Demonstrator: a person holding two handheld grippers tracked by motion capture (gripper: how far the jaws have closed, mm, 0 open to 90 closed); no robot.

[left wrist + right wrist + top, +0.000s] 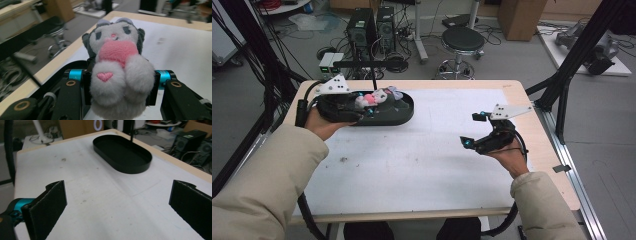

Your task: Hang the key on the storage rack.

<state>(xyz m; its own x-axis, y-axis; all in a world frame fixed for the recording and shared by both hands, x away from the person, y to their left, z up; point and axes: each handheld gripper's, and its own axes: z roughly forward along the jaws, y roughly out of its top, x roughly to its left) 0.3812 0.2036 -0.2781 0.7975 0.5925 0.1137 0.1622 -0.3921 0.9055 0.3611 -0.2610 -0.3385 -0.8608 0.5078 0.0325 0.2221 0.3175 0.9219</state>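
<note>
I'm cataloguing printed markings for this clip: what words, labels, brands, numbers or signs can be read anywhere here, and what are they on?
No readable words, numbers or brand names.
Plush toy, clamped in the left gripper: a stitched pink heart on one paw, a sign only, no lettering.
Black oval tray: plain.
Right gripper, jaws open: no markings.
Computer towers on the floor: any labels are too small to read.

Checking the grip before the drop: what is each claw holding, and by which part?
The left claw grips the plush toy by its lower body; the right claw is open and holds nothing.
</note>
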